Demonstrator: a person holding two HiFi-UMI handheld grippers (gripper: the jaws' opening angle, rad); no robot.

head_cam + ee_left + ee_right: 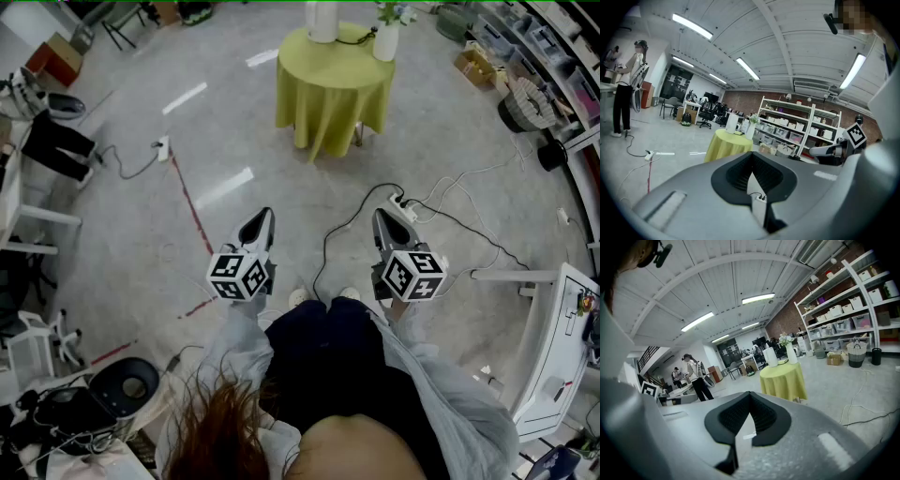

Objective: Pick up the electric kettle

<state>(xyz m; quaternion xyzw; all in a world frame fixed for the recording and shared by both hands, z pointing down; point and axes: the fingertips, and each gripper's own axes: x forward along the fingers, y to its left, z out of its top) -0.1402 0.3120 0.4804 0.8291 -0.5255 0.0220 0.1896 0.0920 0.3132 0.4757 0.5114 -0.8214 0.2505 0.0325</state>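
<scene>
Left gripper (260, 225) and right gripper (384, 225), jaws pressed together and empty, point toward the electric kettle (322, 19) on the yellow-draped table (333, 89).

A pale grey floor (234, 131) is seen, with bright white streaks on it and a red line (193, 212) laid across it. Black and white cables (326, 248) are strewn over it. A round bench (333, 94) draped in a yellow-green cloth is set in the open middle. Metal shelves (801, 126) filled with boxes are lined along a brick wall (740, 99). The white vaulted ceiling (787, 42) is lit by long tube lamps (747, 69). Office chairs (705, 117) are gathered at the far end.
</scene>
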